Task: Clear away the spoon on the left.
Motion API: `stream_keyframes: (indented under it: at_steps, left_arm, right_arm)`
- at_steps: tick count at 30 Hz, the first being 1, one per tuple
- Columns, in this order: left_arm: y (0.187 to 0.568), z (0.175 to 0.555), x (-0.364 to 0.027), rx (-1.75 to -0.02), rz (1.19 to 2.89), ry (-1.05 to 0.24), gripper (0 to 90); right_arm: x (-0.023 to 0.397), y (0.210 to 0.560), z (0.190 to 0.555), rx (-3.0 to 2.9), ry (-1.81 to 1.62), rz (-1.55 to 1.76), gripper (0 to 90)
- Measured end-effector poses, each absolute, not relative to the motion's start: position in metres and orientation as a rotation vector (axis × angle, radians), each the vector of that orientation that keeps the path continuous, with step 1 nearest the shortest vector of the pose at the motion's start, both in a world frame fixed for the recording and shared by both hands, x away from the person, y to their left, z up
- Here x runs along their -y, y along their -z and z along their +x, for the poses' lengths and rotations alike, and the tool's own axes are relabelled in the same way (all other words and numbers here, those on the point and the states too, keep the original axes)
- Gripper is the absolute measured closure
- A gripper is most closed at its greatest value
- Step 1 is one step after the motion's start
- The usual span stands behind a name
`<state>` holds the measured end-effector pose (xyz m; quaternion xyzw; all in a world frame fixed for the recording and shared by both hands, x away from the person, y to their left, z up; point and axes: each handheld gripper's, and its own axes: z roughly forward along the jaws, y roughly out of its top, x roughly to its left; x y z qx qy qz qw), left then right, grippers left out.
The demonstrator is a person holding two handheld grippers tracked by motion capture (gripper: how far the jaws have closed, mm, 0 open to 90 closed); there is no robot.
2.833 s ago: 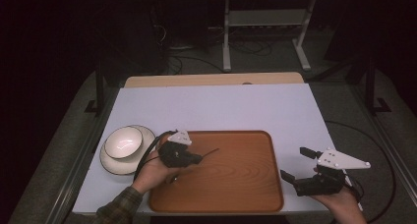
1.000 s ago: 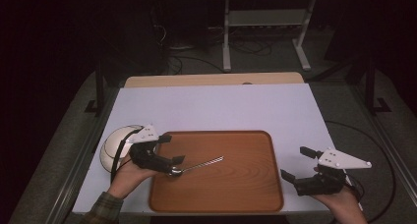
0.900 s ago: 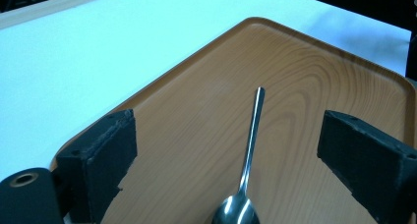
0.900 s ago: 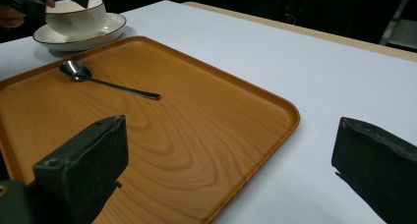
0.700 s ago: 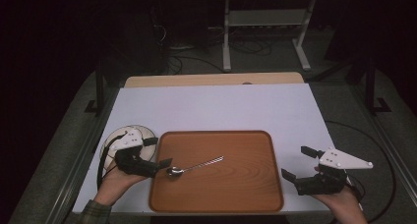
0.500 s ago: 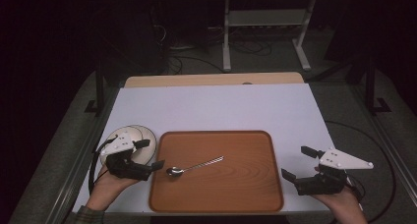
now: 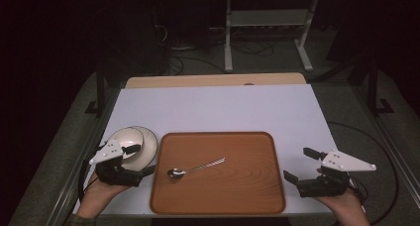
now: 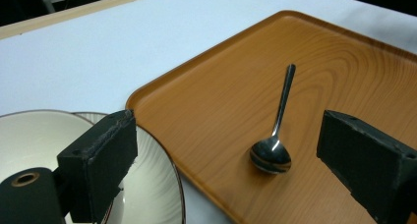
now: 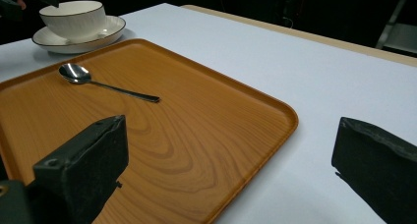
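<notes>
We are looking down on a white bench that is spreading across the middle of the frame, its pale wooden far edge showing at the top and dark floor lying all around it. A wide stretch of bare white surface is lying open in the upper half, beyond everything else.

A rectangular tray of orange-brown wood grain, with rounded corners and a low raised rim, is sitting at lower centre. Most of its surface is lying bare to the right of the spoon.

At lower left, just beside the tray's left edge, a white bowl is resting on a white ribbed saucer with a dark rim line.

Our left gripper is hovering at lower left with its fingers spread apart, one over the saucer, the other over the tray. Our right gripper is hanging at lower right, off the tray's right edge, its fingers also standing wide apart and holding nothing.

A shiny metal spoon is lying flat on the tray's left half, bowl end toward the left gripper, between those fingers' line of sight but untouched.
</notes>
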<state>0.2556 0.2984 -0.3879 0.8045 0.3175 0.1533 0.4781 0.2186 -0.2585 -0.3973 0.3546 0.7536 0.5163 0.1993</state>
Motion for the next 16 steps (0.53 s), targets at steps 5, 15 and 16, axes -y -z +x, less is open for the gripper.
stream_keyframes:
  at_steps: [5,15,16]
  left_arm:
    - [0.3903,0.254,-0.302,-0.776,1.969,-0.376,8.0]
    - [0.3908,0.2546,-0.3036,-0.777,1.969,-0.383,8.1]
    - [0.3907,0.2547,-0.3035,-0.777,1.969,-0.385,8.1]
  right_arm:
    - [0.2583,0.398,0.2183,-2.112,-1.441,0.992,0.2]
    - [0.2587,0.3981,0.2181,-2.113,-1.442,0.989,0.2]
    - [0.2589,0.3981,0.2181,-2.113,-1.442,0.989,0.2]
